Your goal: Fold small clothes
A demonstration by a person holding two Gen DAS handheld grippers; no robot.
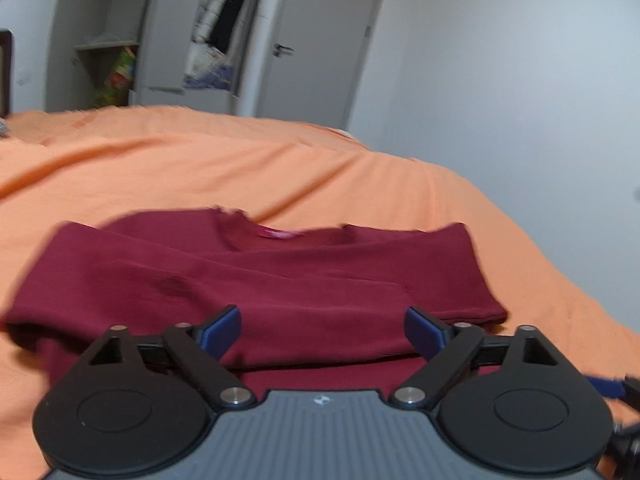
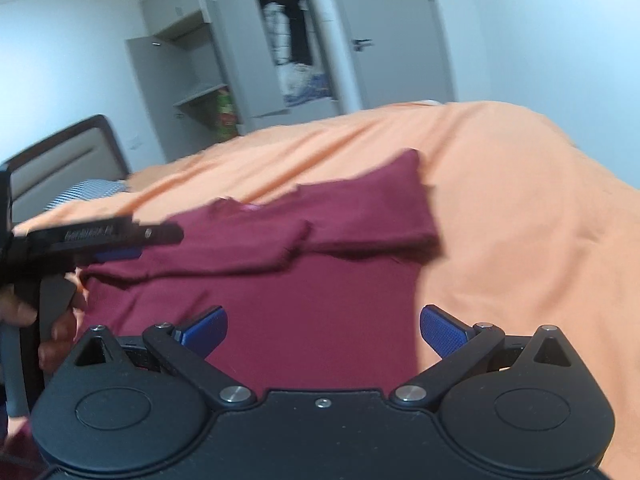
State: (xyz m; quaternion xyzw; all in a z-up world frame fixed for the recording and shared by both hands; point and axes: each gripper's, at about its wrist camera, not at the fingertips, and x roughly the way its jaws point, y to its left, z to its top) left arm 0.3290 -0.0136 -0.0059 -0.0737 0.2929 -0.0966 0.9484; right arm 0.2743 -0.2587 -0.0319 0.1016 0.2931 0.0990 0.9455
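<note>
Maroon cloth fills the near middle of both wrist views: a small shirt lies flat on a bed covered by an orange sheet. Its neckline with a pink label points to the far side, and both sleeves are folded inward across the chest, so that the upper part makes a layered band over the body of the garment. In the right wrist view the shirt runs from near left to far right, and its far right corner lies flat on the sheet.

The left claw hangs over the near hem with its blue pads spread wide apart and nothing between them. The right claw is likewise wide apart and empty above the lower part of the shirt. At the left edge of the right wrist view the left claw shows side-on, with a hand gripping its handle, just above the left edge of the shirt; whether it touches the cloth I cannot tell, since both views are blurred.

Far behind the bed stand a grey wardrobe with open doors and clothes inside, a closed grey door with a lever handle, and white walls. A dark headboard and a striped pillow show at far left in the right wrist view.
</note>
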